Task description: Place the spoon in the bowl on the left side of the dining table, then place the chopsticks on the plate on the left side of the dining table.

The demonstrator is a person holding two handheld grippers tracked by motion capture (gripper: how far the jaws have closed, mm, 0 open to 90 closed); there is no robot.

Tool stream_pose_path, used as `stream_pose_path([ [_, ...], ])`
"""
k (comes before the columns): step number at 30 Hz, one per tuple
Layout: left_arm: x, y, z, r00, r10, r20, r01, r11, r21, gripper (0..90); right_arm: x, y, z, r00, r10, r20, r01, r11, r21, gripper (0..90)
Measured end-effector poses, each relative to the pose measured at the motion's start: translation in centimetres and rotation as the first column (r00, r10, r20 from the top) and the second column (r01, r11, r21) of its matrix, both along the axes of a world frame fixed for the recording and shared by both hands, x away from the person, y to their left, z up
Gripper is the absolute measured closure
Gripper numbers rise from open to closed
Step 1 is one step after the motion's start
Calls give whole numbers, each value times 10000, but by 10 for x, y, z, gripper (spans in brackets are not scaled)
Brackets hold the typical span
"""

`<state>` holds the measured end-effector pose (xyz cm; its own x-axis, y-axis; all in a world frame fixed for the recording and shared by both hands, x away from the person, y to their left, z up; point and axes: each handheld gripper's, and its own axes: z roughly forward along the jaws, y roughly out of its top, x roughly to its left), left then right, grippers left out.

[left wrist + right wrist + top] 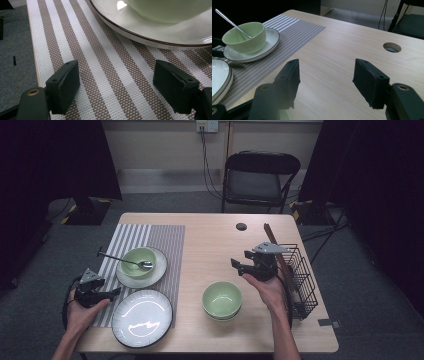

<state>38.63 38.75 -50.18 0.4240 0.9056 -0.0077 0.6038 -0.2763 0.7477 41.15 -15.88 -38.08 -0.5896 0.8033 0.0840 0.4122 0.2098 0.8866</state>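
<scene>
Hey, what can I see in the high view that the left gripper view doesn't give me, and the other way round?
High view alone: the wooden table, a spoon in the bowl on the mat, a big white plate, green bowls stacked mid-table, a wire rack, a folding chair, and the right gripper lifted, jaws apart, holding nothing.

Left gripper view alone: the mat's weave close up, with both black jaws open over it, nothing between.

Both: the striped placemat, the smaller plate and the green bowl on it, and the left gripper.

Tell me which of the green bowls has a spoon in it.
The green ceramic bowl on the white plate over the striped placemat; the green bowls on bare wood hold none.
</scene>
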Motion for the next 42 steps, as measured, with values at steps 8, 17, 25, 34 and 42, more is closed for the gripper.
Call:
stream_pose_path([
  [8, 0, 0, 0, 10000, -1, 0, 1, 10000, -2, 210, -5, -16, 18, 9997, -16, 248, 5, 9990, 440, 397],
  [17, 0, 0, 0, 10000, -3, -7, 3, 10000, -13, 210, -5, -27, 29, 9996, -25, 271, 13, 9990, 440, 416],
  [25, 0, 0, 0, 10000, -6, -5, 6, 10000, -9, 210, -5, -41, 35, 9997, -118, 191, 114, 9997, 222, 424],
  [34, 0, 0, 0, 10000, -5, -5, 5, 10000, -22, 210, 3, -58, 38, 9988, -475, 69, 474, 9988, 148, 430],
  [42, 0, 0, 0, 10000, -2, 0, 2, 10000, -11, 210, 15, -72, 37, 9973, -736, -75, 737, 9972, 102, 422],
])
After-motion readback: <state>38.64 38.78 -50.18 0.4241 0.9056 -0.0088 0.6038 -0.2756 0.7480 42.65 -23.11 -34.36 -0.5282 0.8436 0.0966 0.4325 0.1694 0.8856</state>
